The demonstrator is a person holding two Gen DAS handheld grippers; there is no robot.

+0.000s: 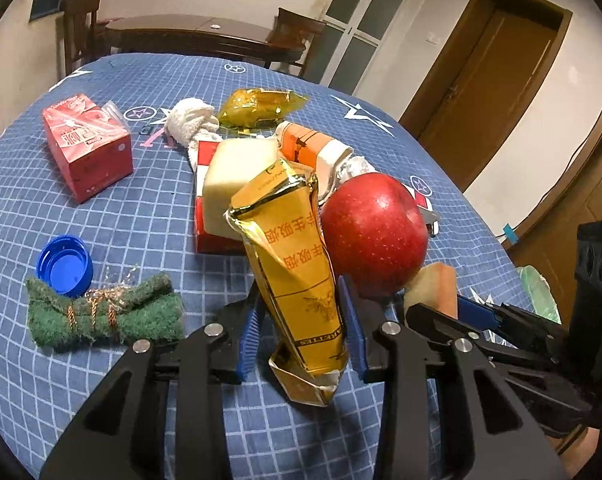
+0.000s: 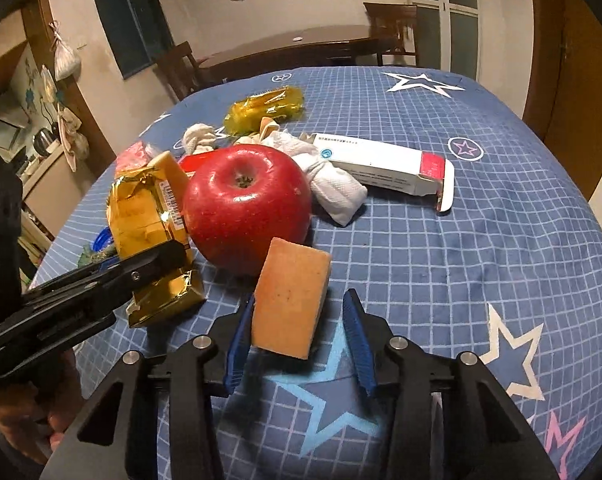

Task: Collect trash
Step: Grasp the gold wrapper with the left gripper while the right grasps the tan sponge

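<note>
Gold packet (image 1: pixel 301 280), red apple (image 1: pixel 375 236), blue checked star-print tablecloth (image 1: pixel 149 208).

Warm, fairly dim indoor light falls from above, giving both views a yellowish cast. Glare spots sit on the top of the red apple (image 2: pixel 247 208) and streak the crinkled gold packet (image 1: pixel 297 280). Soft shadows pool beneath the apple and under the orange sponge (image 2: pixel 291 304) on the blue checked tablecloth (image 2: pixel 461 272). Fisheye distortion bows the table's far edge, the door frames and the walls, and black vignetting fills the corners. The near foreground is sharp; the far room looks softer and grainy, with the pale wall slightly overexposed.
</note>
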